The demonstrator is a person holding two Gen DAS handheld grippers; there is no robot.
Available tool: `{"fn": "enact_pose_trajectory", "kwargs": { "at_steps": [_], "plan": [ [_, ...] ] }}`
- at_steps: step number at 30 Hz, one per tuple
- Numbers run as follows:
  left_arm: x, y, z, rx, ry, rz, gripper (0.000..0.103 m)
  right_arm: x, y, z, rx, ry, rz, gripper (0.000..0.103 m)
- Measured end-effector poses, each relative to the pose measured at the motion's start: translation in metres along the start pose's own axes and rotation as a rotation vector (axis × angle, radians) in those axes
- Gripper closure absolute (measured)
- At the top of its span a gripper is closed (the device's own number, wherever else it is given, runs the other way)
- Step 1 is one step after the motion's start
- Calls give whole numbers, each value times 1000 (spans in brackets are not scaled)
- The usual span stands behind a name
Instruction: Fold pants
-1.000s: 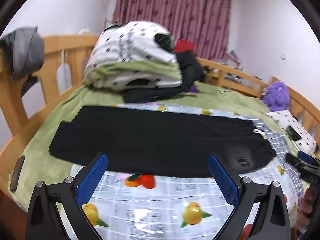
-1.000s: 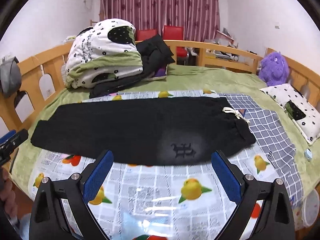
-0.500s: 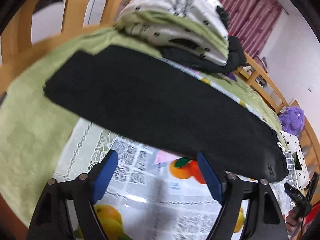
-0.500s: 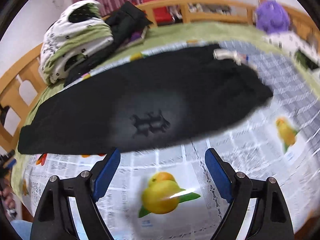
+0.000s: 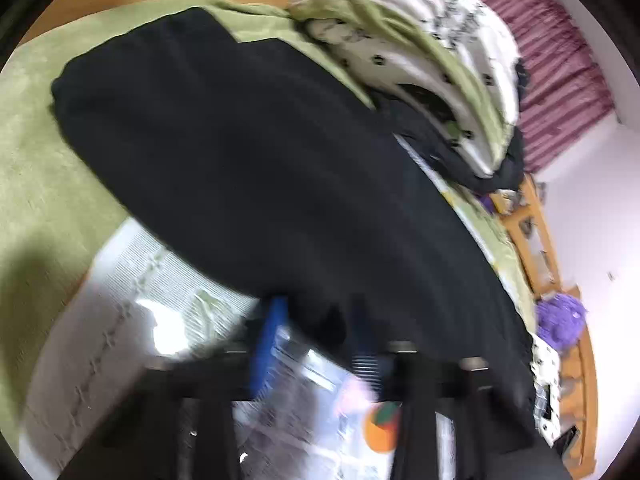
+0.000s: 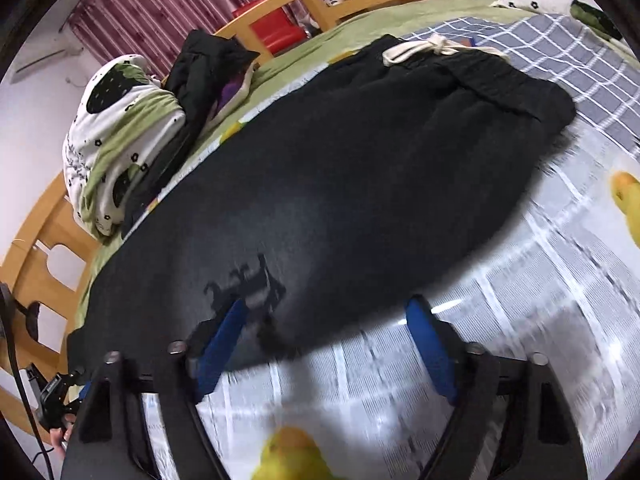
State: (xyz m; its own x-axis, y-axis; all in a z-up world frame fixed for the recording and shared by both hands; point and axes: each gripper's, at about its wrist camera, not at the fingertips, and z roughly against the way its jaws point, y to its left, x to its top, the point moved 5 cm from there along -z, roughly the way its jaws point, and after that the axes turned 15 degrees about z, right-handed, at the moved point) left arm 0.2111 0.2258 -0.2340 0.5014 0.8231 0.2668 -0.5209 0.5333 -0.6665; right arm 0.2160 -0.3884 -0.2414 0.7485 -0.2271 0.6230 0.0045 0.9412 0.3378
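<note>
Black pants (image 5: 260, 152) lie flat and lengthwise across the bed, with the waistband and white drawstring (image 6: 416, 50) at the far right in the right wrist view. My left gripper (image 5: 316, 340) is shut on a bunch of the pants' near edge, toward the leg end. My right gripper (image 6: 326, 344) sits low at the near edge of the pants (image 6: 340, 168), by the printed logo. Its jaws are closing. The hem lies between the blue pads, which stand apart from it.
A fruit-print sheet (image 6: 520, 300) covers the bed under the pants, over a green blanket (image 5: 36, 160). A folded spotted quilt (image 6: 116, 128) and dark clothes are piled behind. Wooden bed rails (image 6: 36, 240) ring the bed. A purple plush (image 5: 560, 320) sits far right.
Both grippers have dropped and rolled toward the pants' near edge. The left jaws went from wide open to shut on the fabric. The right jaws have narrowed around the hem.
</note>
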Motion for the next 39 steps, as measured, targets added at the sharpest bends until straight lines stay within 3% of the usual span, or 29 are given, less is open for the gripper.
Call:
{"fn": "enact_pose_trajectory", "kwargs": {
  "at_steps": [2, 3, 6, 12, 18, 22, 23, 24, 26, 27, 30, 33, 37, 39],
  "plan": [
    [8, -6, 4, -27, -16, -1, 97, 6, 1, -6, 9, 35, 0, 86],
    [10, -13, 10, -38, -28, -25, 97, 12, 4, -1, 10, 12, 7, 88],
    [27, -60, 27, -32, -98, -166, 97, 46, 22, 21, 14, -55, 89, 89],
    [72, -141, 15, -38, -178, -288, 97, 136, 46, 19, 18, -107, 167, 90],
    [112, -196, -42, 24, -264, -366, 97, 222, 60, -45, -22, -98, 229, 89],
    [126, -208, -90, 78, -268, -370, 92, 242, 58, -99, -44, -59, 202, 83],
    [127, -209, -102, 123, -264, -371, 92, 243, 55, -112, -43, -43, 188, 75],
    [126, -206, -107, 157, -251, -372, 91, 243, 52, -122, -47, -26, 175, 60],
    [120, -204, -113, 200, -233, -389, 84, 236, 49, -126, -61, -10, 163, 50],
    [116, -203, -110, 191, -238, -400, 75, 231, 51, -125, -54, -7, 165, 50],
    [101, -195, -82, 190, -275, -442, 35, 202, 51, -101, -51, 6, 199, 45],
    [79, -175, -52, 172, -238, -463, 33, 162, 43, -69, -79, 28, 220, 42],
    [39, -119, -26, 149, -81, -394, 33, 99, 22, -28, -82, 51, 177, 41],
    [22, -93, -25, 140, -9, -348, 33, 73, 10, -17, -84, 53, 144, 34]
  ]
}}
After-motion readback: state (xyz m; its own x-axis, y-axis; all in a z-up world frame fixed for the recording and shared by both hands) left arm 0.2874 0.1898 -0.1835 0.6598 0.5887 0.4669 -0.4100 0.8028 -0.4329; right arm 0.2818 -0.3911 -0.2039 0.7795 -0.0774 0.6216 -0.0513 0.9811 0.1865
